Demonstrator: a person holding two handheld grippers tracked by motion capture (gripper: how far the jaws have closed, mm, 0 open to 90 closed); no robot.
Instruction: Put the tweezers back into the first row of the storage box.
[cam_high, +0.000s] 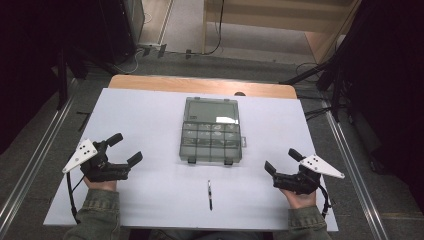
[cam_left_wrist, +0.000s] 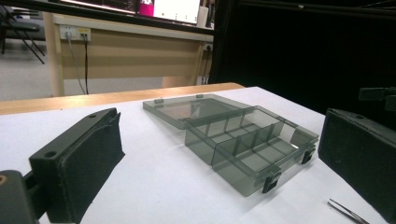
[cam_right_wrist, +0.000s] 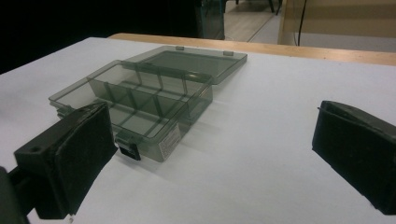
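On the left of the smoky translucent plastic compartment box (cam_high: 211, 131), the left claw (cam_high: 119, 148) rests low over the white-covered worktop (cam_high: 145, 120), held in a person's hand, its two black padded jaws spread wide with nothing between them. It points toward the box, apparently parked in a ready pose rather than working.

The box itself lies at the middle of the worktop with its lid folded flat open away from the person, so its divided compartments face up and are easy to reach; they look empty. Its two dark latches sit on the near edge.

Just in front of the box, nearer the person, lies a pair of thin metal tweezers (cam_high: 210, 194), placed lengthwise within reach of either hand, likely the next thing to be picked up.

Right of the box, the right claw (cam_high: 281, 161) mirrors the left one: jaws fully apart, holding nothing, angled toward the box.
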